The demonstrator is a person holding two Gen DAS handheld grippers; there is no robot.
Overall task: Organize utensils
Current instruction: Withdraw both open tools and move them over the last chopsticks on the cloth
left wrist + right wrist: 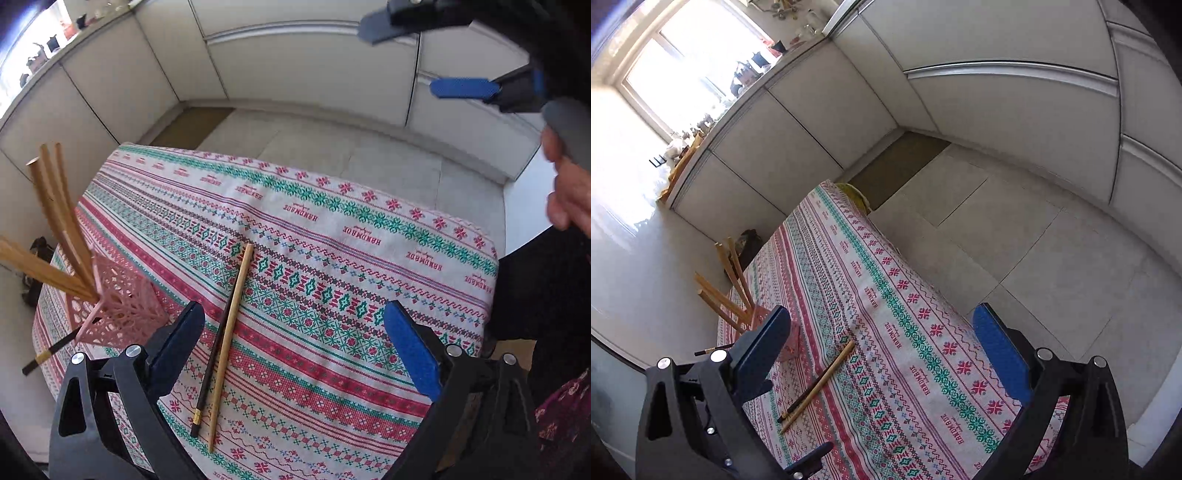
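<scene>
Below, between wide-spread, empty left gripper (293, 325) jaws: two slim chopsticks side by side on woven patterned tablecloth (332, 236), one pale bamboo chopstick (232, 343), one dark chopstick (210, 369). Further left: pink lattice plastic holder (122, 314) with wooden sticks. Right gripper (882, 332) likewise wide, empty.

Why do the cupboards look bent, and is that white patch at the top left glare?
Left wrist view: the fisheye lens bows the grey cupboard doors, the bare hand at the right edge is blurred, and the patterned woven tablecloth stays sharp. Right wrist view: the bright window is washed out to white, glare also whitens the floor below it, and the cupboards curve likewise.
</scene>
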